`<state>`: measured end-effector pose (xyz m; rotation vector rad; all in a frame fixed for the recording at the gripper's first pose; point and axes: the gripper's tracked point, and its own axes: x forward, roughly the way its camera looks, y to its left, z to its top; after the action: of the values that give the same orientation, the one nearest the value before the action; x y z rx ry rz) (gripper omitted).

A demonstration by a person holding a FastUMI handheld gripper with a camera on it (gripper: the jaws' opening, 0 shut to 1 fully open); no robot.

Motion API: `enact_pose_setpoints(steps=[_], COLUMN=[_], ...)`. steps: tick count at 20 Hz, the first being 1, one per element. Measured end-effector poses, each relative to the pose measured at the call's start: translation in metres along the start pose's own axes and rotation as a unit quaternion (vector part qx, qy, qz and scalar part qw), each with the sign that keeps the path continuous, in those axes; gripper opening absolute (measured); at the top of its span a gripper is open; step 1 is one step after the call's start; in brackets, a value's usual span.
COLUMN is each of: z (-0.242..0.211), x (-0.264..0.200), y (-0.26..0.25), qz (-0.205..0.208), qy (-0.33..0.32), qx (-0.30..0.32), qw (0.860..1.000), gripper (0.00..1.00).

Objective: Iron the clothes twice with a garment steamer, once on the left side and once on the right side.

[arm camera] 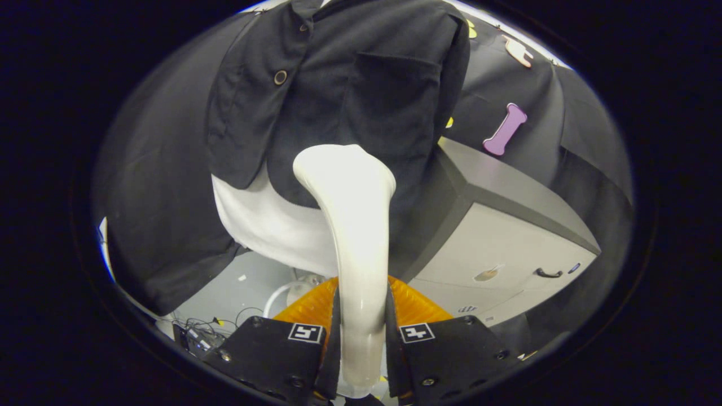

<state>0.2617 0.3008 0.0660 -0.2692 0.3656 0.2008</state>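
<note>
The hand-held gripper [361, 338] has both fingers pinching the handle of the garment steamer [352, 225], one on each side, so the white wand runs up from between them and its head sits right against the dark jacket [338, 84] hanging beyond. The head is low on the jacket front, below the chest pocket and about where the dark hem meets the white garment [265, 225] underneath.

Handling-wise, I'd guess the steamer is smooth hard plastic, so a bit slippery, and top-heavy with the head way out past the grip. Holding it low on the handle like this looks right, but it could twist in the fingers if pushed hard. The jacket is soft and will just swing away (nothing visible behind it to press against), so light strokes seem the way to go.

Hard to tell: the steam face is turned away, so actual contact is a guess. The jacket's collar is cut off at the far end. Some cables [197, 330] and a hose lie on the floor to the near left, and a grey cabinet [507, 225] stands to the right.
</note>
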Motion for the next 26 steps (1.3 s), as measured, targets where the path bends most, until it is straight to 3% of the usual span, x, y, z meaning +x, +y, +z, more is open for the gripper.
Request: enact_pose_setpoints(steps=[6,12,19,26], z=[-0.006,0.034,0.128,0.239], x=[0.003,-0.04,-0.12,-0.179], y=[0.005,-0.013,-0.029,0.0], qz=[0.01,0.015,0.02,0.038], qy=[0.016,-0.028,-0.121,-0.215], qx=[0.009,0.039,0.054,0.038], qw=[1.0,0.999,0.991,0.975], gripper=[0.36,0.36,0.36,0.36])
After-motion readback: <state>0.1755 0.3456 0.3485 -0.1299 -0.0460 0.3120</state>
